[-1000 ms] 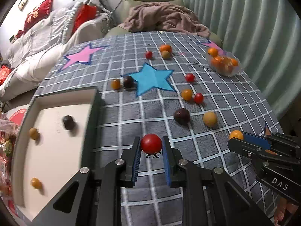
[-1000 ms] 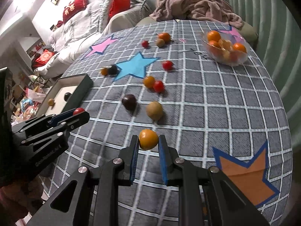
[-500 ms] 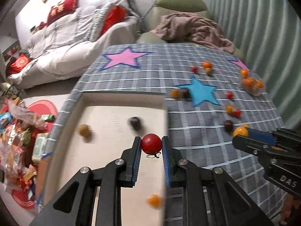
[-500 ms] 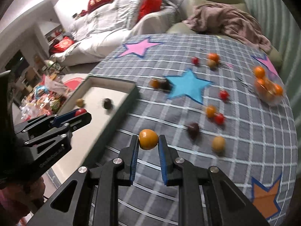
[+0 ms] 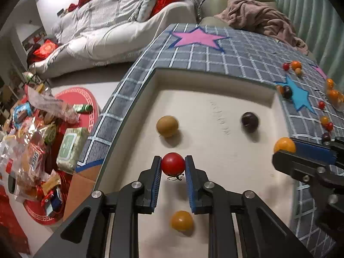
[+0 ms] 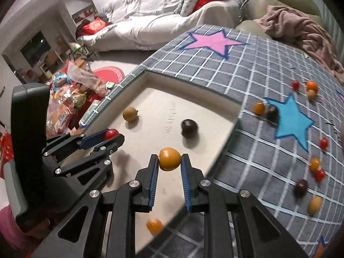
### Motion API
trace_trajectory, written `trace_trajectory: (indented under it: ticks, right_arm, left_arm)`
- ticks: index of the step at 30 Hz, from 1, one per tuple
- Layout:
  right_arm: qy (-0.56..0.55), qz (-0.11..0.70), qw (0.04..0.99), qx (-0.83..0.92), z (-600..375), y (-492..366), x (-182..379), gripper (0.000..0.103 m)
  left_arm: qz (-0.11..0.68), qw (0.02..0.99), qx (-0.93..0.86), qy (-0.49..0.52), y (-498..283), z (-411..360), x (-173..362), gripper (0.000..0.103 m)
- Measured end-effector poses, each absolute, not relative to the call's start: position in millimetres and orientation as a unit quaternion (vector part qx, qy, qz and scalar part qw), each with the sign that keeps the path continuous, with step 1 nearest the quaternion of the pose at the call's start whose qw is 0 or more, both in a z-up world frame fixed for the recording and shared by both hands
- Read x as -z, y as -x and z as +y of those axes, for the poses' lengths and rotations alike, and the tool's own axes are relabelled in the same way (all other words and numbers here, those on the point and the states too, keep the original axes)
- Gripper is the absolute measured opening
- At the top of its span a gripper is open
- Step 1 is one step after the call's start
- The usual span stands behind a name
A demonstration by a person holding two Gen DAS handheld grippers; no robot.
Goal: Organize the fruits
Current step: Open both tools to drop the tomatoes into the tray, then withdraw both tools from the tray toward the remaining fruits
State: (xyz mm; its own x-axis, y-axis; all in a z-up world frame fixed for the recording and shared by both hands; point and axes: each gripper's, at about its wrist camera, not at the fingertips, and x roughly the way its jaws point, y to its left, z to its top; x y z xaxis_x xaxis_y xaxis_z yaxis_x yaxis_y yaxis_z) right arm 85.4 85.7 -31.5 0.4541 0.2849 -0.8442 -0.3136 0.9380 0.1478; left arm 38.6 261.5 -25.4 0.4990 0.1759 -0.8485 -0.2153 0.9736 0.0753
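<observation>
Left gripper [image 5: 173, 165] jaws clamp one red tomato [image 5: 173, 163]; right gripper [image 6: 169, 160] jaws clamp one orange fruit [image 6: 169, 158]. Tray [image 5: 215, 79] at counter's left edge holds three fruits.

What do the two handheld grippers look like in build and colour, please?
Both the left gripper and the right gripper are matte black linkage frames with silver rivets at the pivots. Their jaws are lined with ribbed blue pads. The left gripper's side carries small pale lettering, too blurred to read, and a tall black housing with a grey edge.
</observation>
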Motion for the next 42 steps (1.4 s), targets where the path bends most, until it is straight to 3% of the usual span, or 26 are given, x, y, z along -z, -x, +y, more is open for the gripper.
trace_trajectory:
  ticks: [12,13,14,15,16,20,22,24,28,29,42]
  right_arm:
    - [0.044,0.527,0.833,-0.162,99.1,-101.1,63.9,0.023]
    - [0.045,0.527,0.833,-0.163,99.5,-100.9,63.9,0.024]
    - [0.043,0.527,0.832,-0.166,100.0,-100.5,63.8,0.028]
    - [0.044,0.527,0.834,-0.161,99.5,-100.2,63.1,0.028]
    - [0.042,0.524,0.835,-0.16,97.8,-100.8,61.8,0.03]
    - [0.005,0.519,0.838,-0.168,87.4,-102.4,54.6,0.061]
    - [-0.008,0.513,0.841,-0.172,84.5,-99.9,48.8,0.067]
    - [-0.011,0.504,0.847,-0.169,82.4,-97.0,42.1,0.085]
    - [-0.032,0.488,0.855,-0.174,70.5,-87.3,25.7,0.095]
    - [-0.035,0.484,0.858,-0.171,66.2,-84.4,22.2,0.103]
    - [-0.076,0.482,0.865,-0.121,-12.1,-34.2,17.2,0.103]
  left_arm:
    - [0.497,0.861,-0.112,0.014,-42.5,265.8,37.0,0.024]
    - [0.496,0.861,-0.114,0.013,-42.3,266.2,37.1,0.033]
    - [0.495,0.861,-0.116,0.013,-41.7,266.6,36.8,0.048]
    - [0.496,0.859,-0.127,0.012,-41.4,267.9,36.8,0.071]
    - [0.49,0.859,-0.144,0.02,-39.7,272.5,34.9,0.077]
    - [0.484,0.863,-0.137,0.045,-35.6,281.2,30.1,0.077]
    - [0.485,0.863,-0.139,0.043,-32.0,280.8,29.2,0.077]
    - [0.479,0.865,-0.142,0.044,-26.2,280.9,26.2,0.077]
    - [0.474,0.868,-0.141,0.041,-16.1,278.3,19.4,0.077]
    - [0.472,0.869,-0.14,0.042,-13.4,277.2,17.6,0.077]
    - [0.463,0.876,-0.119,0.073,26.9,262.1,2.1,0.077]
